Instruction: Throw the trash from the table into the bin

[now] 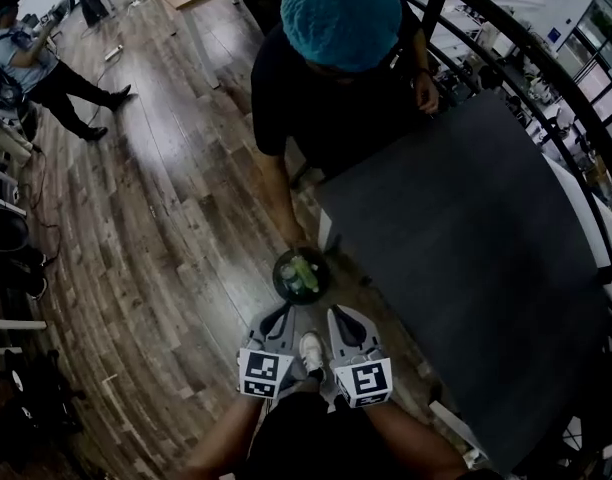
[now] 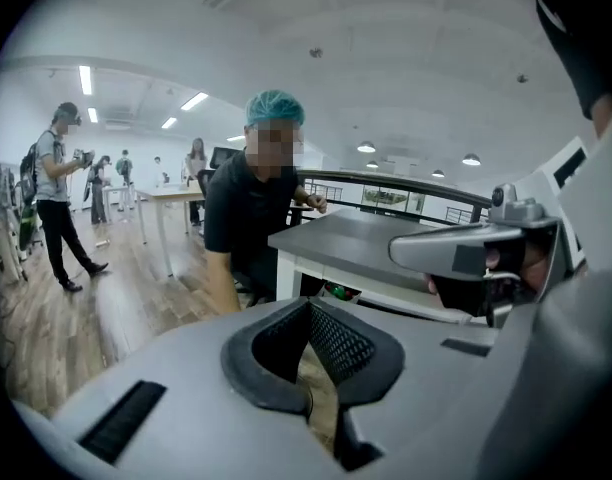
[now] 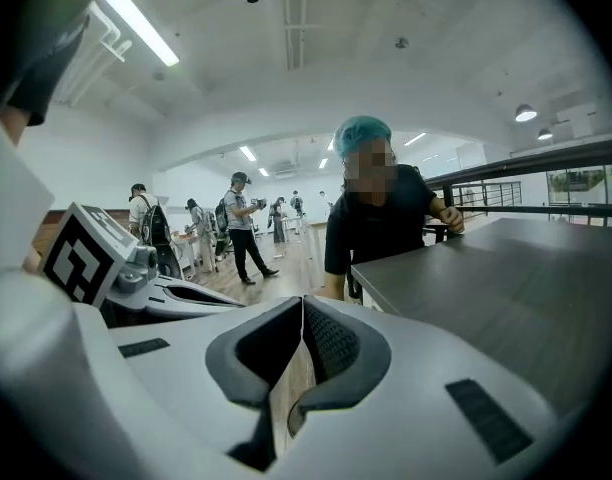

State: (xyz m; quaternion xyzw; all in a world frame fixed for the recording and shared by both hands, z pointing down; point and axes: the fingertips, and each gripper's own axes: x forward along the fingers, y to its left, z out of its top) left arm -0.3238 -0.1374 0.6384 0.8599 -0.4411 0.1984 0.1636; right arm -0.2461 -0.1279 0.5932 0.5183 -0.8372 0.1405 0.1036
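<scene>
Beside the table (image 1: 466,238), a person (image 1: 331,98) holds the bin (image 1: 279,266) low — green trash (image 1: 304,273) lies inside; just short of it, the left gripper (image 1: 277,320) and right gripper (image 1: 340,318) hang side by side — both pairs of jaws together, nothing between them.

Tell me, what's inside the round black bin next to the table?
Inside the bin there is some green and pale trash lying on top. It covers anything underneath and the bin's bottom, so I can't tell what's there.
</scene>
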